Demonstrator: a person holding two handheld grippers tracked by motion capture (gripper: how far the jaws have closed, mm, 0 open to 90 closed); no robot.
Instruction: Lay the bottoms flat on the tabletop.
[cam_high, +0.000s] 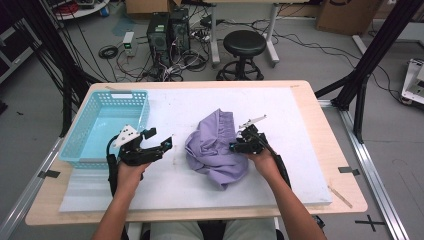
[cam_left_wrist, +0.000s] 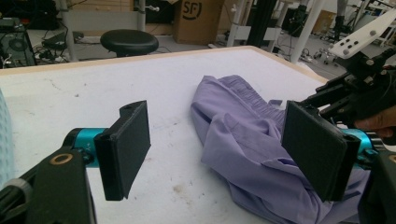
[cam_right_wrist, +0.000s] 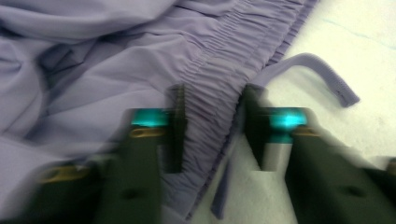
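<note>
My right gripper (cam_right_wrist: 212, 126) has its jaws set astride the gathered elastic waistband (cam_right_wrist: 233, 60) of the lilac shorts (cam_high: 216, 145). There is a gap between the pads, and the band's edge lies in it. The picture is blurred, so I cannot tell whether the pads actually press on the cloth. A loose drawstring end (cam_right_wrist: 322, 74) curls out on the white mat just past the far jaw.

From the high view, the right gripper (cam_high: 239, 145) sits at the garment's right edge, about halfway down its crumpled heap, with my hand (cam_high: 262, 160) behind it. The shorts lie bunched near the middle of the white mat (cam_high: 280, 115), with the waistband toward the far side.

My left gripper (cam_high: 167, 144) is released, jaws wide apart with nothing between them. It hovers above bare mat just to the left of the shorts without touching them. In its own view the gripper (cam_left_wrist: 219, 149) looks across the mat at the purple fabric (cam_left_wrist: 247, 140), with the right gripper (cam_left_wrist: 359, 88) beyond it.

A turquoise plastic basket (cam_high: 107, 127) stands at the mat's left side, close behind my left hand (cam_high: 131, 170). Beyond the wooden tabletop (cam_high: 330, 145) a black stool (cam_high: 244, 45) stands on the floor.
</note>
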